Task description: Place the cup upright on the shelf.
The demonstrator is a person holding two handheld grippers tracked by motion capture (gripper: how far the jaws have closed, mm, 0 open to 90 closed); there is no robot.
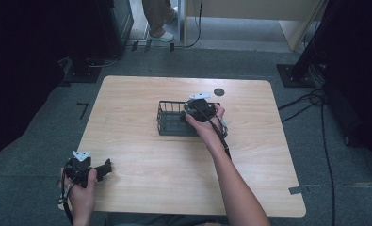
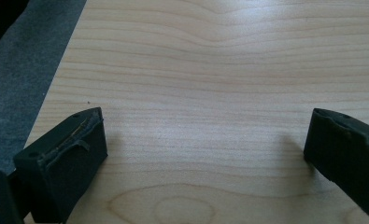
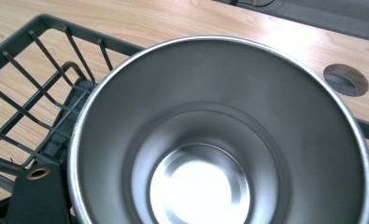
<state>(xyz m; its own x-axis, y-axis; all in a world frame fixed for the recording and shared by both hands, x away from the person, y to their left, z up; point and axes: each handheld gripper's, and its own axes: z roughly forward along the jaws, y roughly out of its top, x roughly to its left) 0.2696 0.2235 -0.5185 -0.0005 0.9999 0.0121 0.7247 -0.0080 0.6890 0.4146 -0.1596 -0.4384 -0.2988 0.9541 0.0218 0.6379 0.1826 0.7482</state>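
A shiny steel cup (image 3: pixel 219 140) is seen from above in the right gripper view, mouth up and empty. My right gripper (image 1: pixel 200 109) is shut on it, with one black finger (image 3: pixel 35 198) against the cup's outer wall at the lower left. The cup hangs over the right part of a black wire basket (image 1: pixel 169 117), whose bars (image 3: pixel 42 93) run behind and left of it. My left gripper (image 1: pixel 106 168) rests near the table's front left corner. It is open, its fingers (image 2: pixel 65 158) wide apart over bare wood.
The wooden table (image 1: pixel 141 155) has a round cable hole (image 1: pixel 219 92) just beyond the basket. Grey floor surrounds the table, with cables at the right (image 1: pixel 315 101). A person's legs (image 1: pixel 160 21) stand at the far side.
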